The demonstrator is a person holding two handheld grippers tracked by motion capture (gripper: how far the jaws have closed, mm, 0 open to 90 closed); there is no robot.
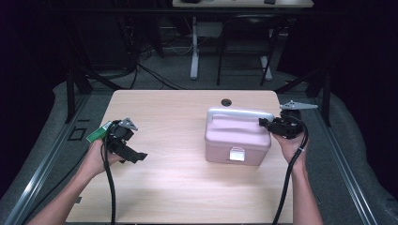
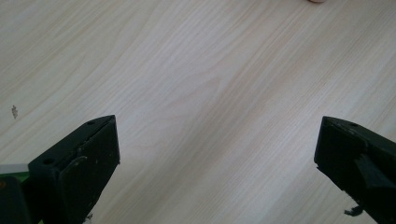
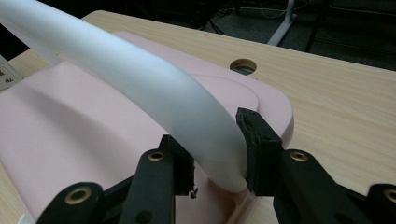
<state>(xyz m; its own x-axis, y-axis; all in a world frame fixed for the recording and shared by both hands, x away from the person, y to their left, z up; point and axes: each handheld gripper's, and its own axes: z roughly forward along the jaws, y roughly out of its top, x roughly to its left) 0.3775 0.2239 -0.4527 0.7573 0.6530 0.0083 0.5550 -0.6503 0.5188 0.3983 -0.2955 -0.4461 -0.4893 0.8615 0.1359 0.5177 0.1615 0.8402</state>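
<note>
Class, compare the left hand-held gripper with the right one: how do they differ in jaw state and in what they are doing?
The left hand-held gripper has its jaws wide apart over bare table; the right hand-held gripper is shut on the white handle of the pink box. The left sits away from the box; the right is at its end. Both have black jaws.

Box point(image 1: 237, 140): pale pink body and lid, plain, no pattern. Handle point(image 1: 240, 114) on its lid: white to light grey, glossy. Latch point(image 1: 236, 153) on the front: white. Table point(image 1: 169, 187): light beige wood with fine, streaky grain; one dark round hole point(image 1: 226, 101) near the far edge. Left gripper point(image 1: 126, 145): black, with a bright green part at its rear. Right gripper point(image 1: 267, 124): black, brass-coloured rivets, grey plate on top. Cables: black. Floor: dark grey.
</note>
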